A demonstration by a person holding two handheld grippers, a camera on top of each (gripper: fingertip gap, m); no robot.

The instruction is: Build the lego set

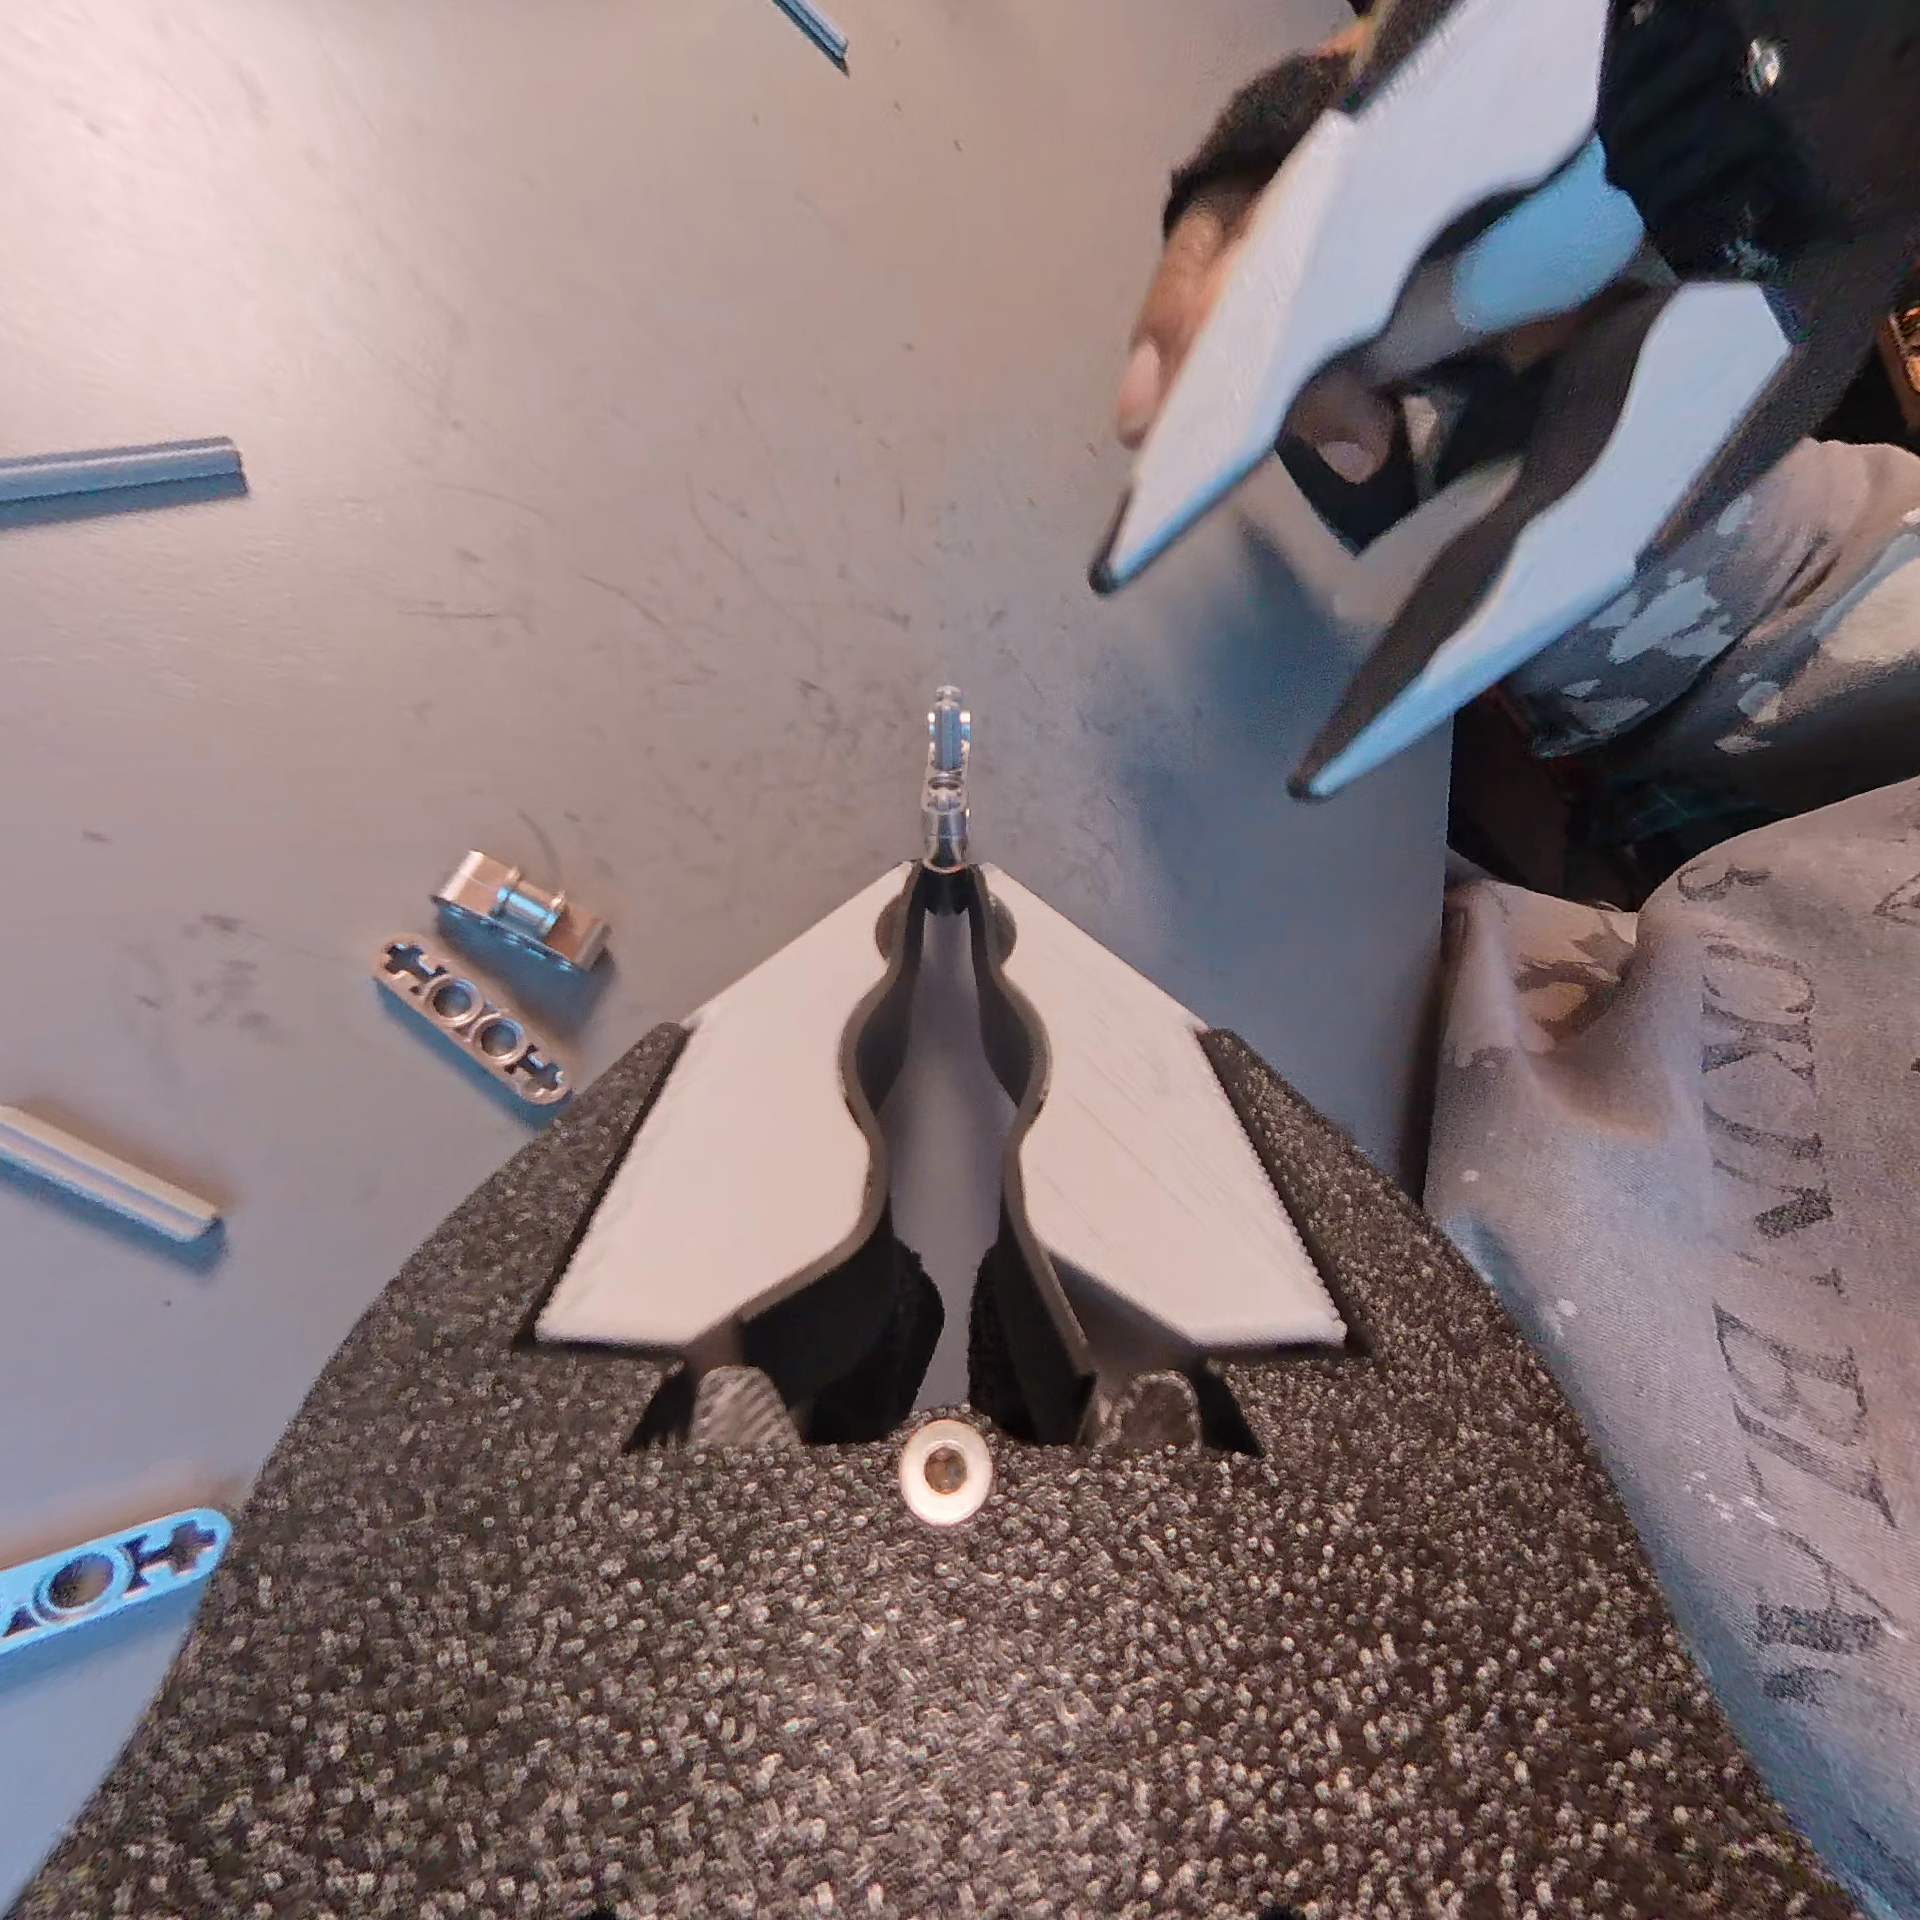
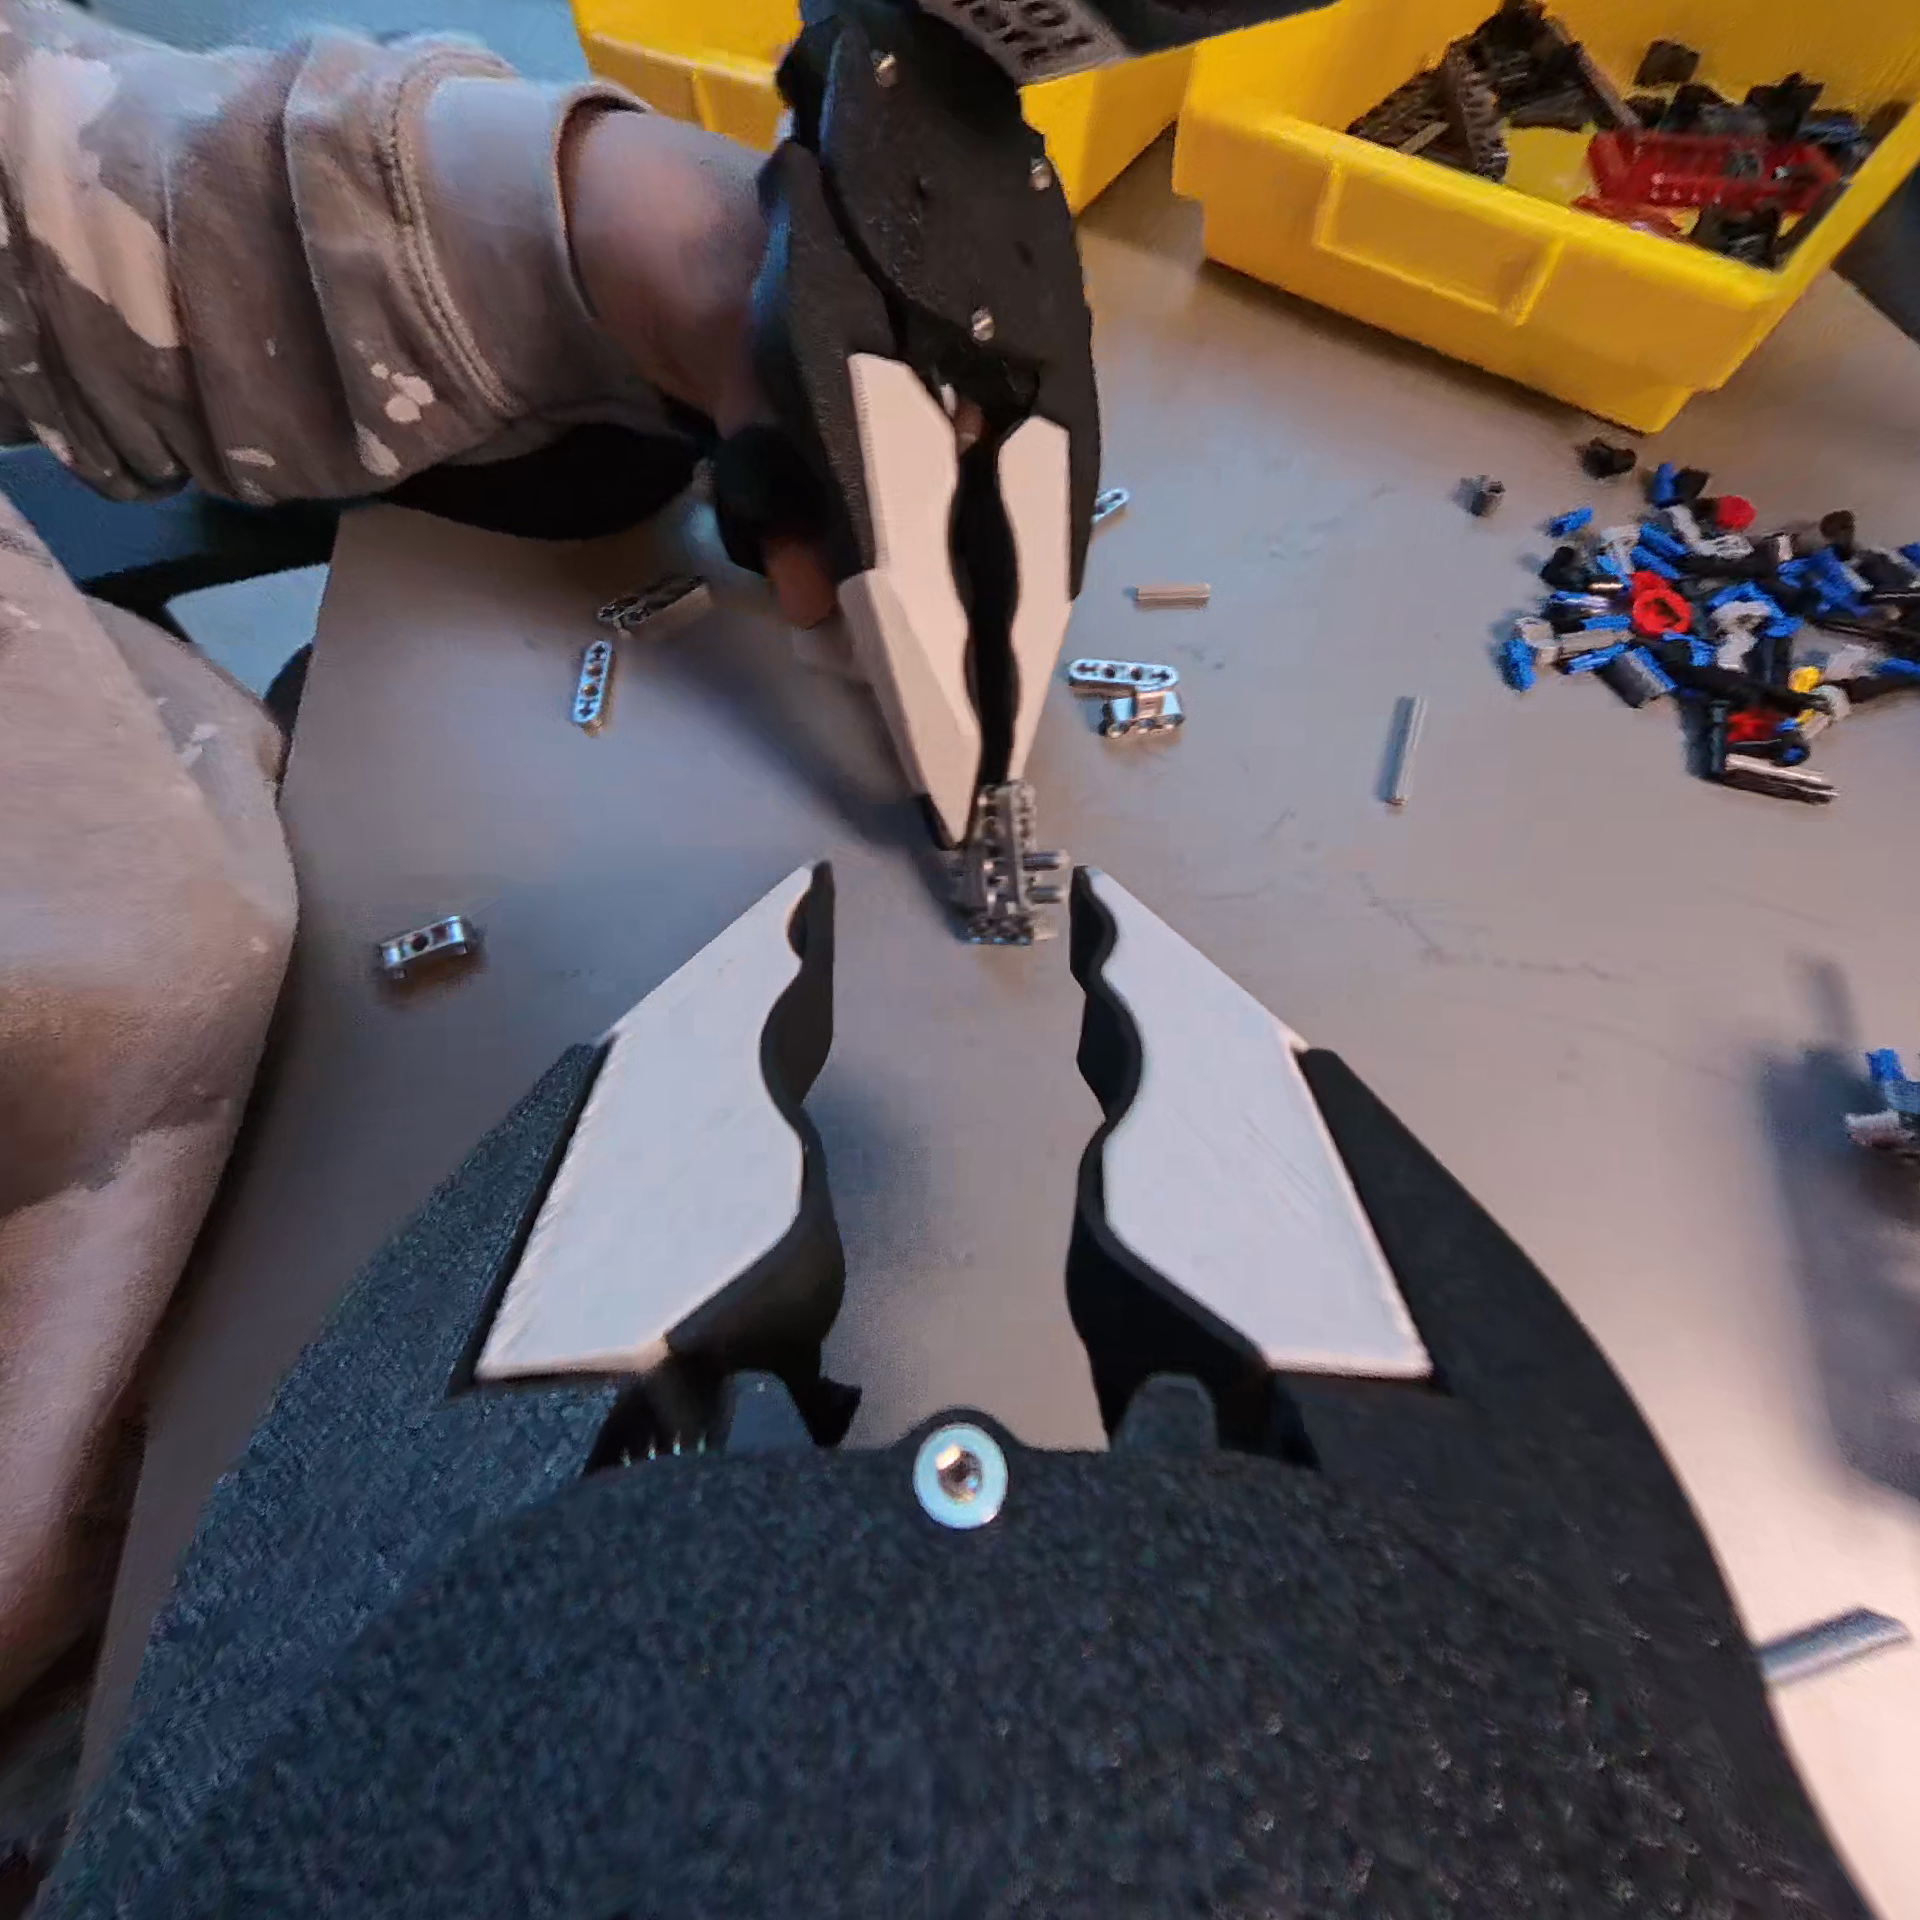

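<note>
Pinching a small grey pin-and-beam assembly [image 1: 948,784] at its lower end, the left hand-held gripper [image 1: 945,873], fingers clenched on it right at the tips, the piece standing upright on the table [image 1: 623,416]. In the right wrist view the same left hand-held gripper [image 2: 961,831] coming down from above, the assembly [image 2: 1006,868] just under its tips, short pins sticking out to one side. Just in front of that, the right hand-held gripper [image 2: 951,883], released, fingers wide apart, nothing between them, near the assembly but apart from it.

Probably light, stiff plastic, small and a bit slippery; likely safest to take by the flat beam sides, not by the thin pins, which look easy to push out.

Farther out on the table, loose grey beams [image 2: 1127,691] and axles [image 2: 1403,748], a heap of blue, black and red parts [image 2: 1704,634], and yellow bins [image 2: 1455,239] at the far edge. A sleeved arm [image 2: 291,239] behind the left tool.
</note>
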